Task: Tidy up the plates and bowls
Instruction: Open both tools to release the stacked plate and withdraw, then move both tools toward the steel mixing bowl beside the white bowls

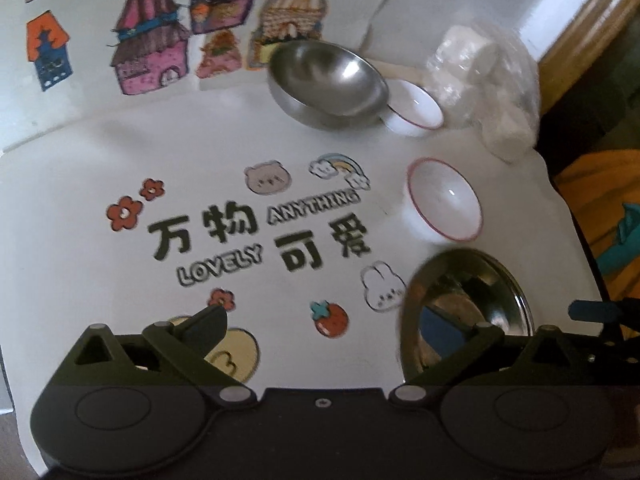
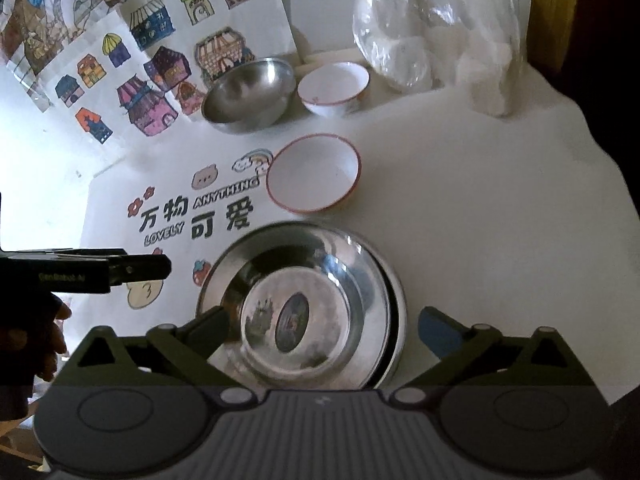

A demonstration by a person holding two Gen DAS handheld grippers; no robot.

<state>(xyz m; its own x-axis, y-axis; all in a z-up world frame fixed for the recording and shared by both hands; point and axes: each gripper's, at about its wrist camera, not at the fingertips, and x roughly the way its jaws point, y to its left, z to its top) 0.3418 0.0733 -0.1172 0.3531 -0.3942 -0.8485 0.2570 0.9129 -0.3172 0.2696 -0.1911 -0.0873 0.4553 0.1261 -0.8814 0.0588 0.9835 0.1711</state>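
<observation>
The bench (image 2: 500, 220) carries everything under a white printed cover. Largest of the ware is the steel plate stack (image 2: 304, 312), near and centre in the right wrist view, face up; a second rim shows along its right edge, so it seems to be at least two plates nested. Round things have no long axis, so only the opening direction matters, and here it is up.

Far of it, tilted against the drawings, is the steel bowl (image 2: 250, 94), its mouth turned toward the near right. Between them stands the near white bowl (image 2: 314, 174), upright, and further off, just right of the steel bowl, the far white bowl (image 2: 334, 88), also upright. A plastic bag (image 2: 436, 36) lies at the far right.

The right gripper (image 2: 324, 328) hangs over the stack with its fingers spread wide, holding nothing. The left gripper (image 1: 332, 332) is also wide open and empty, its right finger in front of the stack's rim.

The step in hand is probably nesting the white bowls. To do it well, pinch one wall at the rim with a single finger inside, lift straight, keep it level, and lower it centred into its twin. The tilted steel bowl may rock if nudged.
</observation>
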